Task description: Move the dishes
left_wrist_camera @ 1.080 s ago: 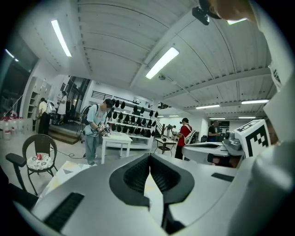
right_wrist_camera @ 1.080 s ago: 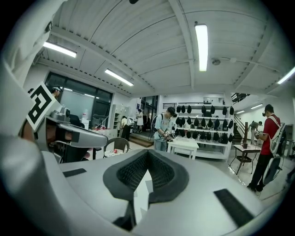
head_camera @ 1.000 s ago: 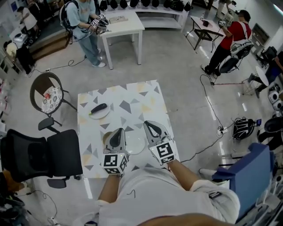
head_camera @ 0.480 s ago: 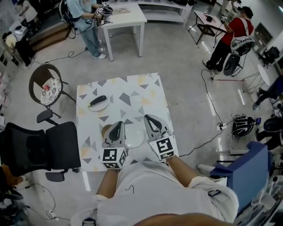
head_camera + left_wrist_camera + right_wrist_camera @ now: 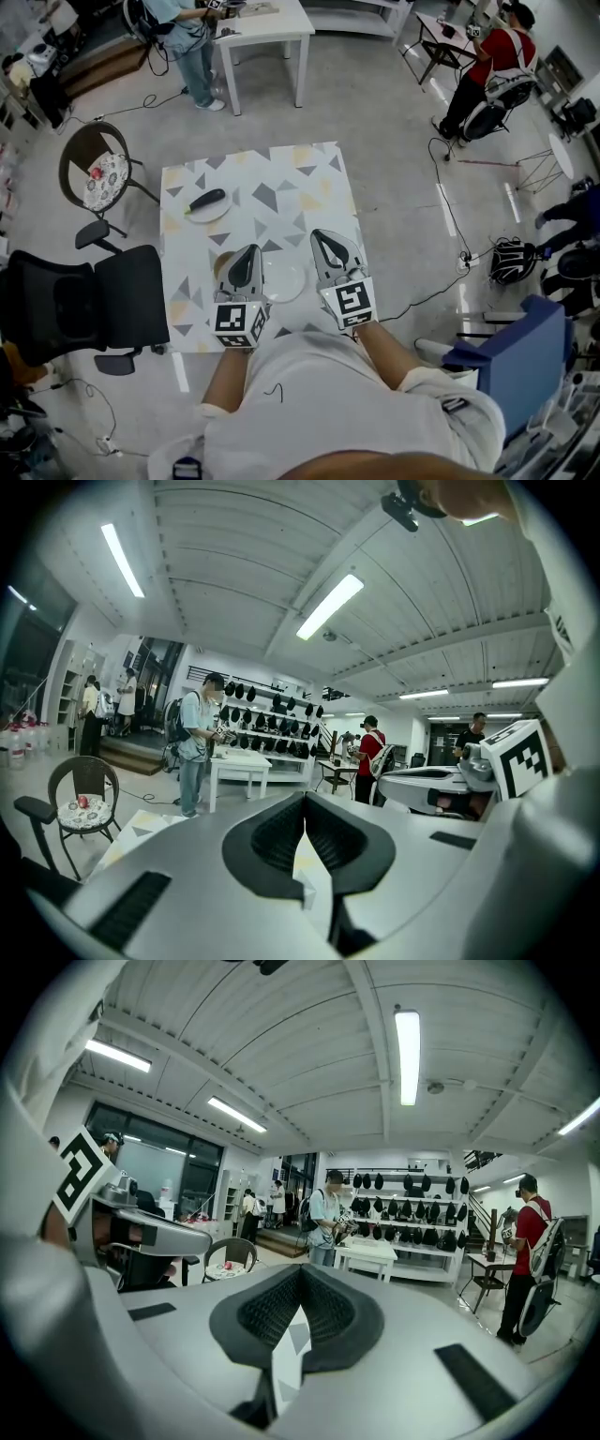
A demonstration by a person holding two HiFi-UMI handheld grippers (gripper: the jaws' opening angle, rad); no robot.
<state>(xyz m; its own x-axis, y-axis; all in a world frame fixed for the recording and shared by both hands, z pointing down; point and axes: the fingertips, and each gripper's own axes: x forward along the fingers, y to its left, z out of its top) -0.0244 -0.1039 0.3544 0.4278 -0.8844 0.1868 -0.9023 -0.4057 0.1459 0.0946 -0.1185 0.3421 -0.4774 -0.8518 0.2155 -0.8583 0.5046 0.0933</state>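
A small table with a triangle pattern [image 5: 281, 192] stands in front of me. At its far left a white plate [image 5: 208, 208] carries a dark eggplant [image 5: 207, 199]. Near the front edge lies an empty pale plate [image 5: 284, 278], between my two grippers. A brownish dish [image 5: 223, 267] shows beside and partly under my left gripper [image 5: 249, 251]. That gripper is shut with nothing in it, its jaws meeting at the tip [image 5: 305, 803]. My right gripper [image 5: 323, 236] hovers just right of the pale plate, also shut and empty [image 5: 300, 1277].
A black office chair [image 5: 84, 314] stands close to the table's left side, and a round chair with a cushion [image 5: 98, 178] lies farther back. Cables run over the floor at the right [image 5: 441, 211]. A white table [image 5: 267, 23] and several people are far off.
The head view has shifted a little, so the table sits slightly differently in the frame. Both grippers and the dishes keep their places.
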